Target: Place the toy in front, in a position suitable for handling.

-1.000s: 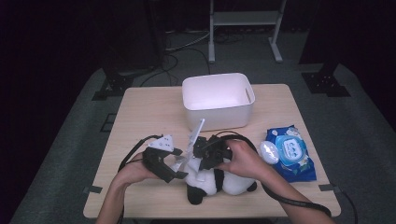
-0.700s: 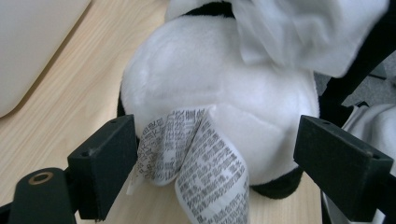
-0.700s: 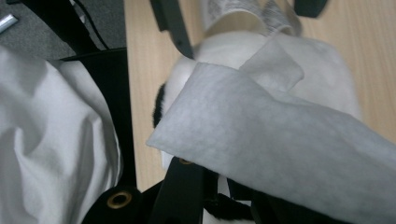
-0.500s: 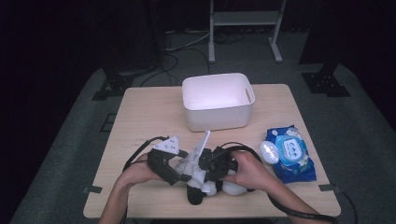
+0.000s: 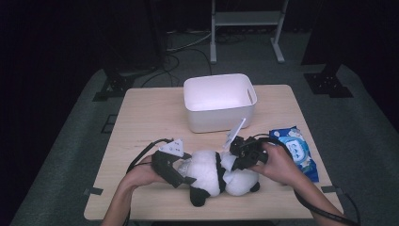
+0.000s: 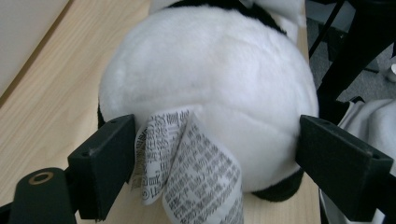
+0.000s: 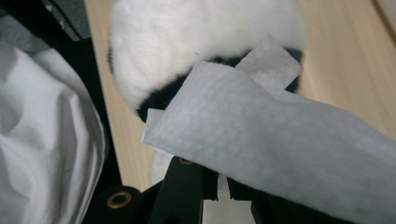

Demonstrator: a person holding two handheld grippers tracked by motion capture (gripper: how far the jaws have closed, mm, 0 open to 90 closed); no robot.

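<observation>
Low in the high view's centre, the plush panda [image 5: 214,172] lies soft and light. The left gripper [image 6: 210,163] brackets its rump wide (pads squeezing), while the right gripper [image 7: 219,191], clamped tight, pinches a limp wipe [image 7: 280,126]; hold the panda's body.

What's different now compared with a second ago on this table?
The right tongs, shut on the white wipe, slid rightward along the panda plush. The left tongs kept clamping the plush's end. White bin and wipes pack stayed put.
</observation>
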